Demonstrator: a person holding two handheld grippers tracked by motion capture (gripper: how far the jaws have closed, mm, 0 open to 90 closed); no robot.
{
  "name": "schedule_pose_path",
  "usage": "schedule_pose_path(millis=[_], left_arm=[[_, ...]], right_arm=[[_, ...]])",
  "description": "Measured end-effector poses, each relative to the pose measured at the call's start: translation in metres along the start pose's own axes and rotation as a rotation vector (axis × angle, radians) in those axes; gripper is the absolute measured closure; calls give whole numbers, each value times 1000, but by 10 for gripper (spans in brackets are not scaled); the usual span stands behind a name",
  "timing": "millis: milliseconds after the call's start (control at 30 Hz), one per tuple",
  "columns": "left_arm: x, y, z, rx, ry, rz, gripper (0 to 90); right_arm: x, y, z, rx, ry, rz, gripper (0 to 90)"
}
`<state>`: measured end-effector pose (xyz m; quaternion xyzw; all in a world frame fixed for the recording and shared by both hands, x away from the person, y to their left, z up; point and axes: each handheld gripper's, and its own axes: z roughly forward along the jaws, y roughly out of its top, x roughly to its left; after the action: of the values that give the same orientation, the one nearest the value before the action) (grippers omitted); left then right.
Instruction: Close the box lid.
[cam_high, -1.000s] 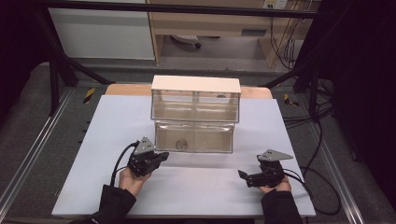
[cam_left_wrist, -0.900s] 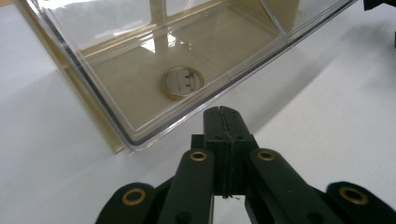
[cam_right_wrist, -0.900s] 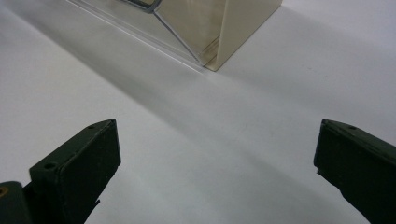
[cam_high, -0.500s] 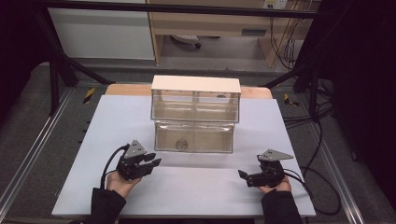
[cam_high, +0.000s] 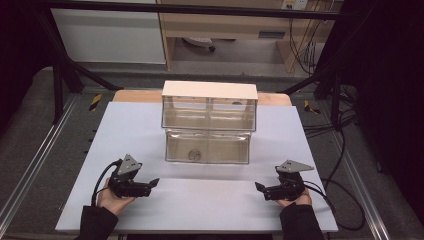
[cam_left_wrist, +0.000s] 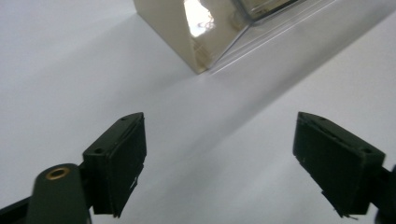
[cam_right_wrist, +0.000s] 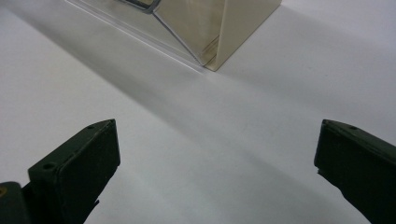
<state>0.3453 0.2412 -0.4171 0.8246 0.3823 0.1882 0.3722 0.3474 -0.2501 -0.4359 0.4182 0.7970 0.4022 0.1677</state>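
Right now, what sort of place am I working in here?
Most likely a lab or workshop test bench, not a home. A white table stands inside a black metal frame, cables trail across the floor at the right, and a clear box sits alone at the centre.

Left gripper (cam_high: 152, 183): I log a black body with two flat, blocky black jaws, each pad face showing small round screw holes near its edge. I note a grey three-cornered plate on top and a black cable looping off its left side. In its own view I see a dark rounded post with a brass-coloured ring at near left.

Right gripper (cam_high: 260, 187): I record the same black build, grey three-cornered plate on top, black cable trailing right.

Wear: I list dark long sleeves (cam_high: 98, 223), one at each wrist.
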Motion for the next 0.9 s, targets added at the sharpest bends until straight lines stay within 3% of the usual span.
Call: schedule_pose_path(millis=[533,900], left_arm=[[24,-33,-8,-30,8,-58,130],[25,-38,-5,-19,-5,-58,132]], right_arm=[[-2,-2,-2,3,9,9,7],[-4,-5,-4,0,18,20,7]])
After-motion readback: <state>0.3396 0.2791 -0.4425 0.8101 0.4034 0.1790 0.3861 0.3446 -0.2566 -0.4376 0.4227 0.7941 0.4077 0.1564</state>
